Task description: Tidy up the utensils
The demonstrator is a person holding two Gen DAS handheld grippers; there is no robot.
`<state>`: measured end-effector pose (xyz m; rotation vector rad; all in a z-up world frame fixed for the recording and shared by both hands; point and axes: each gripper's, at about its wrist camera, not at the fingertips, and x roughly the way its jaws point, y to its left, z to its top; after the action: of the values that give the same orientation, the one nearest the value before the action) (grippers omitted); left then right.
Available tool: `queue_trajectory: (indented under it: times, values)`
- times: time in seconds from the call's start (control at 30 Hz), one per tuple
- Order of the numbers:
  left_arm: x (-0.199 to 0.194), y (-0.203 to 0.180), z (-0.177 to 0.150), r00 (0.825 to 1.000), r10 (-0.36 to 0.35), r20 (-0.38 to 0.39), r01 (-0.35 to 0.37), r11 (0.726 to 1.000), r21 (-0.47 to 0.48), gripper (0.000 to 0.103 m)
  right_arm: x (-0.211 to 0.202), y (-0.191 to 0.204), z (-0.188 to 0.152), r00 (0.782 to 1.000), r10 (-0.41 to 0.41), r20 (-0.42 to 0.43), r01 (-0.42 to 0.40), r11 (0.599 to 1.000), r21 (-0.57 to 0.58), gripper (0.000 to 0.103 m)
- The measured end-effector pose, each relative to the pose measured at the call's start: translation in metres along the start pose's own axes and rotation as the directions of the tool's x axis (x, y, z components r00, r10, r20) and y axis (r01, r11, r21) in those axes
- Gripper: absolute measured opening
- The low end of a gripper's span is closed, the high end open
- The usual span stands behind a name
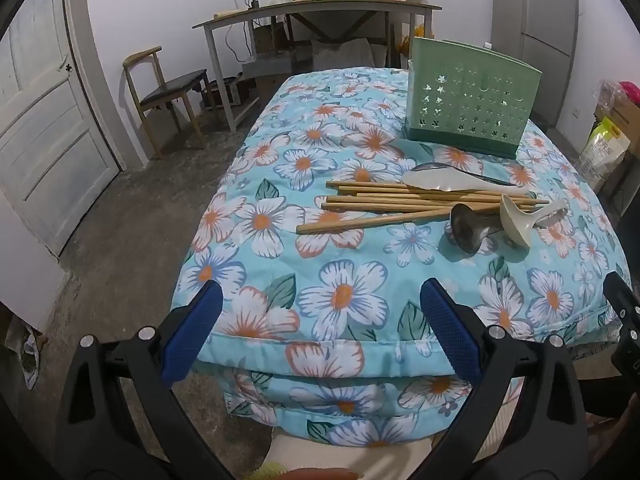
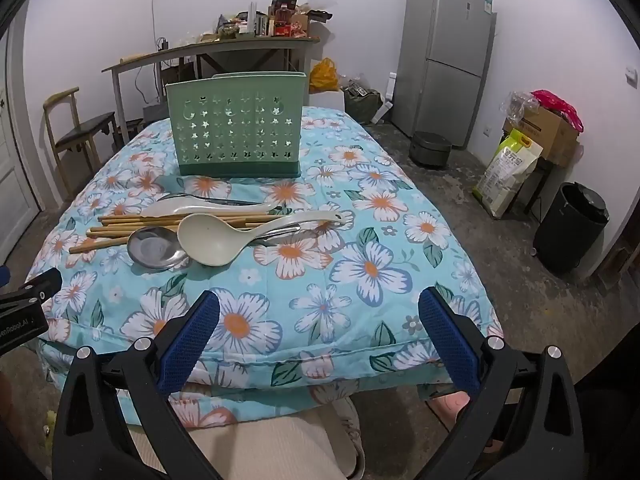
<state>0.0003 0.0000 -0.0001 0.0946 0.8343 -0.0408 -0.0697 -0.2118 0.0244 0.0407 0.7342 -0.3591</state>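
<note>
Right, both grippers, left [image 1: 320, 322] & right [image 2: 318, 330], hover w/ jaws wide, empty. Wooden chopsticks [image 2: 120, 226], cream plastic ladle [image 2: 212, 240], steel spoon [image 2: 154, 248] lie mid-frame, left of centre on floral-quilted counter [image 2: 320, 280], before perforated green plastic holder [image 2: 236, 136].

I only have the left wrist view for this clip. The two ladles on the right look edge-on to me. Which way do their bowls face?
Observer: In the right wrist view both bowls face up: the metal ladle lies left of the cream ladle, their bowls side by side.
Operator: What stands in the room to the right of the table?
Observer: A round black bin on the floor at the far right, which your view lacks.
Operator: And the right gripper, is it holding anything?
Observer: No. The right gripper has its jaws wide apart over the near edge of the floral cloth, nothing between them.
</note>
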Motion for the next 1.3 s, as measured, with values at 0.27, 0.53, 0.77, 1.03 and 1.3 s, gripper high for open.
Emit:
queue_trajectory:
  times: [0.27, 0.53, 0.77, 1.03, 1.3]
  values:
    - [-0.0005, -0.0003, -0.0002, 1.0, 0.002, 0.008, -0.002, 1.0, 0.001, 0.096, -0.0009, 0.0003, 0.0001, 1.0, 0.0, 0.006, 0.0, 1.0, 0.0, 0.097]
    - [-0.0006, -0.0002, -0.0001, 1.0, -0.002, 0.007, 0.002, 1.0, -0.002, 0.096, -0.0018, 0.0006, 0.0001, 1.0, -0.002, 0.008, 0.002, 1.0, -0.001, 0.097]
    - [-0.0008, -0.0003, 0.0, 1.0, -0.001, 0.008, 0.001, 1.0, -0.002, 0.096, -0.0023, 0.0009, -0.0001, 1.0, -0.003, 0.008, 0.003, 1.0, -0.002, 0.097]
    - [-0.0009, -0.0002, -0.0001, 1.0, -0.004, 0.009, 0.004, 1.0, -0.004, 0.096, -0.0033, 0.0011, -0.0004, 1.0, -0.003, 0.01, 0.003, 1.0, -0.002, 0.097]
    - [-0.001, 0.0, -0.0002, 1.0, -0.005, 0.009, 0.005, 1.0, -0.003, 0.096, -0.0038, 0.0013, -0.0005, 1.0, -0.004, 0.011, 0.004, 1.0, -0.003, 0.097]
